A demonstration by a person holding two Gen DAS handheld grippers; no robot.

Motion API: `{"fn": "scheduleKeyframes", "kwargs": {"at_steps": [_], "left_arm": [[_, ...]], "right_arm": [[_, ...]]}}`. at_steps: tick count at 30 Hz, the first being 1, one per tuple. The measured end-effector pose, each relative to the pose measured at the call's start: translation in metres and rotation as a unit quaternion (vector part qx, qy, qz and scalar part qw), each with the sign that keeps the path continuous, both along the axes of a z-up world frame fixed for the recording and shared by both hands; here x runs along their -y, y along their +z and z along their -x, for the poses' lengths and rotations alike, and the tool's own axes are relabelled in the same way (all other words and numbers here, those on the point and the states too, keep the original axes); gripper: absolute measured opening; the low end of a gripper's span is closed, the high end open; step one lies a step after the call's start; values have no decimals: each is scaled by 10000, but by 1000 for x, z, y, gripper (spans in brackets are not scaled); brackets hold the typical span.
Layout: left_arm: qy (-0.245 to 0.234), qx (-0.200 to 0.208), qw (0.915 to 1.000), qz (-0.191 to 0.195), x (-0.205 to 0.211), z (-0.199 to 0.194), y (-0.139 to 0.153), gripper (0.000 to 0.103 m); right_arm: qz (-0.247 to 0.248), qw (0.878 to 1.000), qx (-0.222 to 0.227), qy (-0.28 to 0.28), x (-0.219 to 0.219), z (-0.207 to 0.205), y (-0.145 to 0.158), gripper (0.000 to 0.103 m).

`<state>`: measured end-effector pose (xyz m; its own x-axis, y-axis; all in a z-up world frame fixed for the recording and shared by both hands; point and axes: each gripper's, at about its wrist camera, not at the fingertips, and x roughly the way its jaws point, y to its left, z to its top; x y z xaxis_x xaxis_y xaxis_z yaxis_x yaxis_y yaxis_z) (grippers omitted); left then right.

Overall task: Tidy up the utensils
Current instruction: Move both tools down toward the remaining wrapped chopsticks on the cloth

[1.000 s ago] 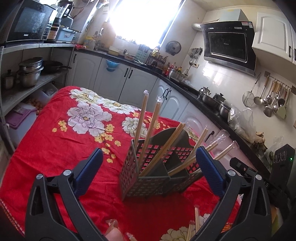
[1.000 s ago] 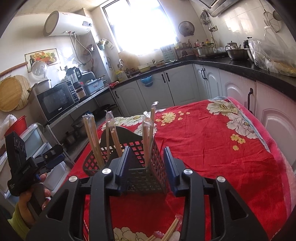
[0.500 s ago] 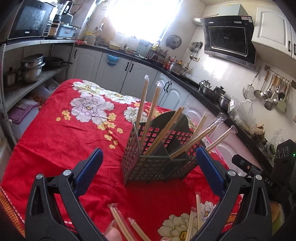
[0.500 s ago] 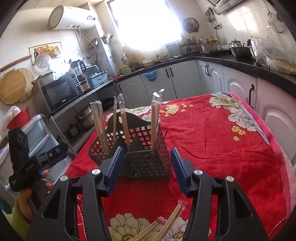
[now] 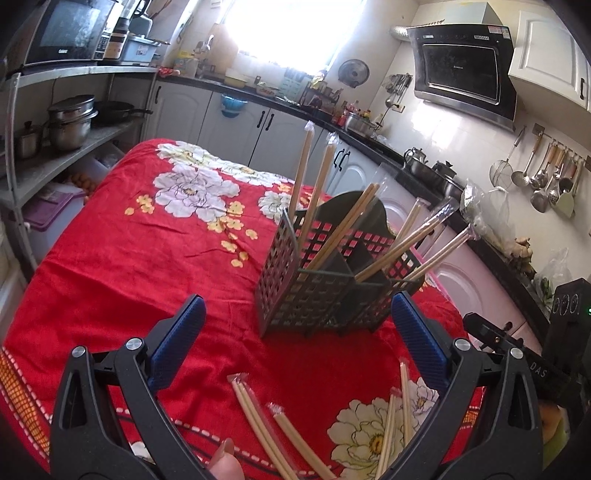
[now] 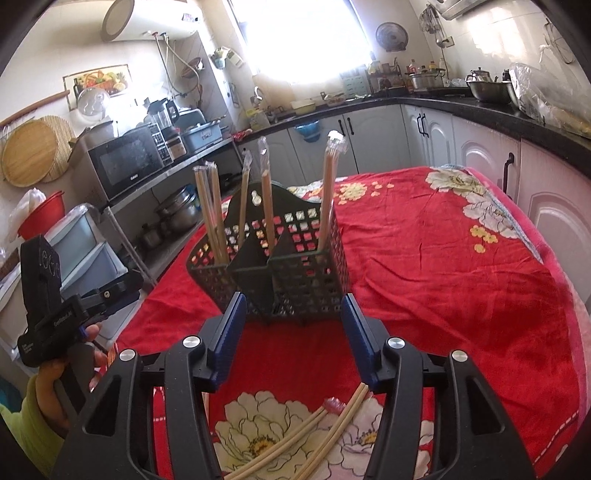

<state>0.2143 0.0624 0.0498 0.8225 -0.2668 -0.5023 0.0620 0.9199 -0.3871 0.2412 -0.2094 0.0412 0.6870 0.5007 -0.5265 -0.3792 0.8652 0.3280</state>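
Note:
A dark perforated utensil basket (image 5: 295, 291) (image 6: 306, 273) stands on the red floral tablecloth (image 5: 147, 258). Several wrapped chopstick pairs (image 5: 347, 229) (image 6: 327, 192) lean upright in its compartments. More wrapped chopsticks (image 5: 258, 417) (image 6: 332, 428) lie loose on the cloth near the front edge. My left gripper (image 5: 298, 299) is open and empty, a little short of the basket and above the loose pairs. My right gripper (image 6: 292, 298) is also open with nothing between its fingers, just in front of the basket. A hand holds the left gripper body (image 6: 48, 306) at the left of the right wrist view.
A metal shelf with pots (image 5: 70, 122) and a microwave (image 5: 70, 31) stands left of the table. White cabinets under a black counter (image 6: 480, 110) run behind and to the right. The right gripper's body (image 5: 517, 354) sits near the basket's right side.
Both grippers have drawn back from the basket and sunk a little, which brings the loose chopsticks into view. The right jaws stand wider than a second ago.

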Motion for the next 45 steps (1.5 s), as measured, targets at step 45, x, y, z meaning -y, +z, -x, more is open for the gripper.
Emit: {"fn": "scheduleKeyframes", "kwargs": {"at_steps": [45], "left_arm": [[-589,-1289,9895,276,-13,33,-78,93]], "right_arm": [[734,9886,-1249,401,-38,53,-70,52]]}}
